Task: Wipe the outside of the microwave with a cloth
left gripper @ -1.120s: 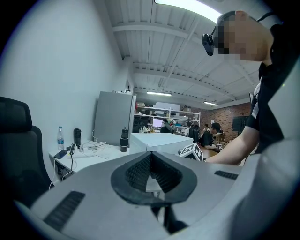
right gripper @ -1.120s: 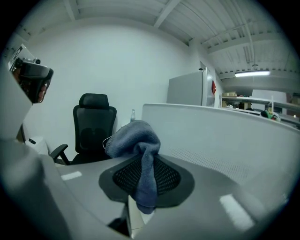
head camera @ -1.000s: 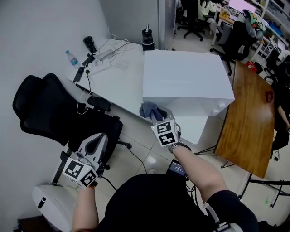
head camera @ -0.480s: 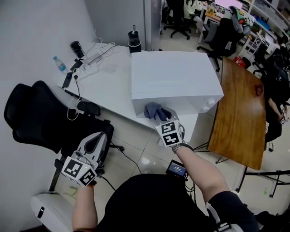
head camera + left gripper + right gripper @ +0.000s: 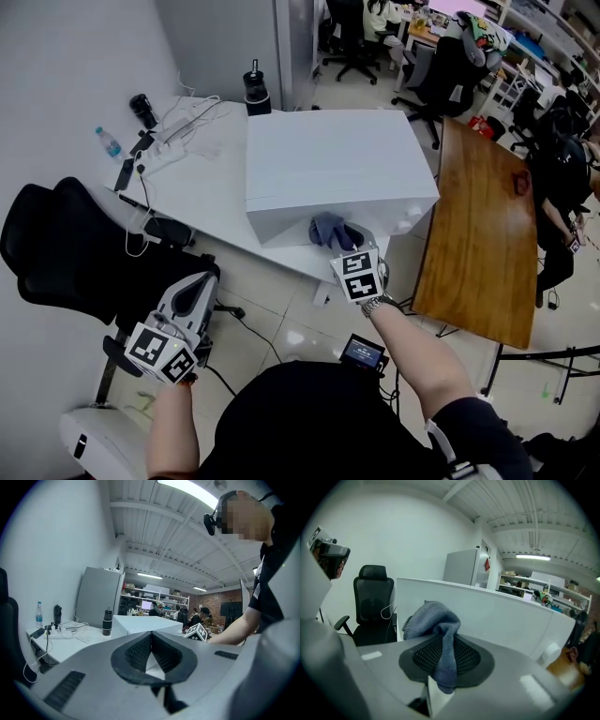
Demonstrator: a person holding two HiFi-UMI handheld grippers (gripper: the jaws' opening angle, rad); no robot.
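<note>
The right gripper (image 5: 343, 247), pinching the blue-grey cloth (image 5: 327, 228), is working the microwave's (image 5: 328, 155) front face mid-frame, wiping seemingly underway, while the left gripper (image 5: 190, 289) is idling closed and empty at lower left.

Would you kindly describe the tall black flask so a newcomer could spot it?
Find the big white box-shaped microwave on the white table. At its far left corner stands the tall black flask, alone, unlike the other black cup beside the white cables.
</note>
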